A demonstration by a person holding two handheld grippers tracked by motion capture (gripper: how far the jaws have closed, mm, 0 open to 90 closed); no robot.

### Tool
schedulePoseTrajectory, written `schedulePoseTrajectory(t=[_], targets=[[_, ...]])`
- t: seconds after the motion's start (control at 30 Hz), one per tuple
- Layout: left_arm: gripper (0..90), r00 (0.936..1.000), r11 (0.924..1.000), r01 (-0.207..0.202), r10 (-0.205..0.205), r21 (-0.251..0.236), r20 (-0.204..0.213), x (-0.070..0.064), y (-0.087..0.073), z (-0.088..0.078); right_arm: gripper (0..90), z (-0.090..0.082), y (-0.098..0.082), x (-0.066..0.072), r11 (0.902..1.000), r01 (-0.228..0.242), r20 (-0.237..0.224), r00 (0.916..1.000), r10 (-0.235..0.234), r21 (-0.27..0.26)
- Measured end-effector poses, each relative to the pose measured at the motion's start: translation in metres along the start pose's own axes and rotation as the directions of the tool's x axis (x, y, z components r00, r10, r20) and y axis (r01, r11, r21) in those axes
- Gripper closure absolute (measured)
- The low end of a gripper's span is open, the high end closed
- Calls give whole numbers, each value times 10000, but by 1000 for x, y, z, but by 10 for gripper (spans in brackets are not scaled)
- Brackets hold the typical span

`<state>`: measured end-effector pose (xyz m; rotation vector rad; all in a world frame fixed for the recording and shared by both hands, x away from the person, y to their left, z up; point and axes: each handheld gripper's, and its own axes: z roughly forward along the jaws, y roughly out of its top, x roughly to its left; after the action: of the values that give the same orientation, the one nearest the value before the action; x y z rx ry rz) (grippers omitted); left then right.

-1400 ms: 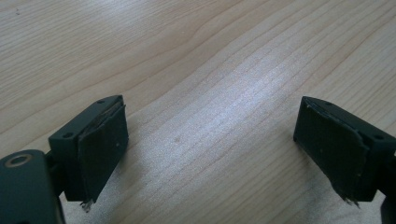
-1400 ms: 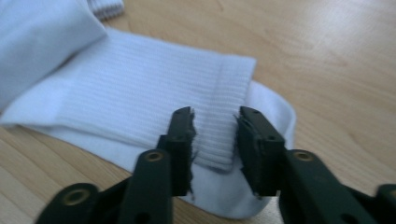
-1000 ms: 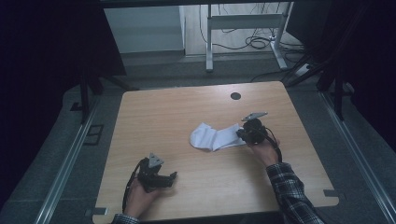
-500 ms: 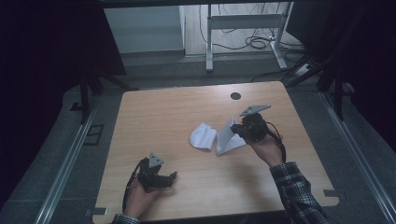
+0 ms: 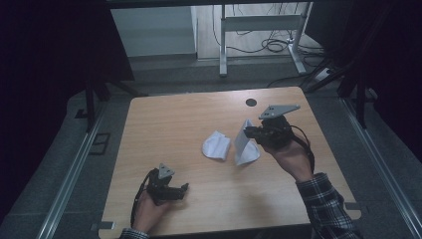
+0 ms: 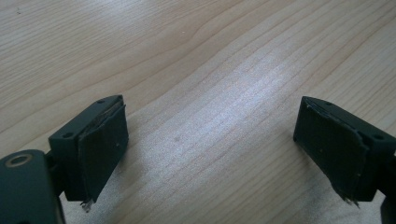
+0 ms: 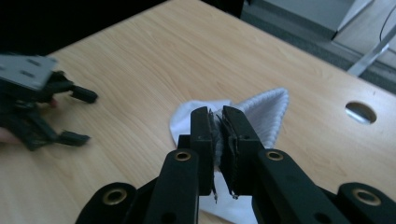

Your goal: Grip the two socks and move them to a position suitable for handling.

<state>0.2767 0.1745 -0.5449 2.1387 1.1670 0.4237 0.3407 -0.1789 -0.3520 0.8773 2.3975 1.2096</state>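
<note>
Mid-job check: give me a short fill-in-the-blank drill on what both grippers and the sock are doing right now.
1. The right gripper is shut on the white ____.
2. The left gripper has its jaws ____, with nothing between them.
3. The sock has its gripped end lifted, while its other end lies on the ____.
4. The round hole sits near the table's ____ edge in the high view.

Missing words: sock; open; table; far

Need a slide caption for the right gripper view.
Right claw shut on a white sock above the wooden table, left claw open beyond.
</note>
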Motion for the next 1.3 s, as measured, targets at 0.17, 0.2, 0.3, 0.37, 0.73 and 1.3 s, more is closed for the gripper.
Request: schedulePoseTrajectory(t=[0.17,0.2,0.3,0.37,0.73,1.3], targets=[[99,10000,10000,5,-5,45,-4,0,0,0,824,-38,18,5,9972,138,-152,9998,-149,-739],[99,10000,10000,-24,24,44,-2,0,0,0,824,-44,18,4,9965,165,-41,9998,-169,-816],[99,10000,10000,43,-43,-3,-8,0,0,0,823,-51,7,-9,9974,-94,170,9998,106,-719],[99,10000,10000,44,-44,-3,-8,0,0,0,822,-48,-9,-22,9980,-451,316,9984,465,-446],[99,10000,10000,74,-74,12,-11,-1,0,0,811,-17,-111,-74,9724,-2045,1296,9732,1898,1120],[104,10000,9999,80,-80,98,13,0,0,-1,670,-17,-206,-100,9359,-3166,2367,9315,2761,1543]])
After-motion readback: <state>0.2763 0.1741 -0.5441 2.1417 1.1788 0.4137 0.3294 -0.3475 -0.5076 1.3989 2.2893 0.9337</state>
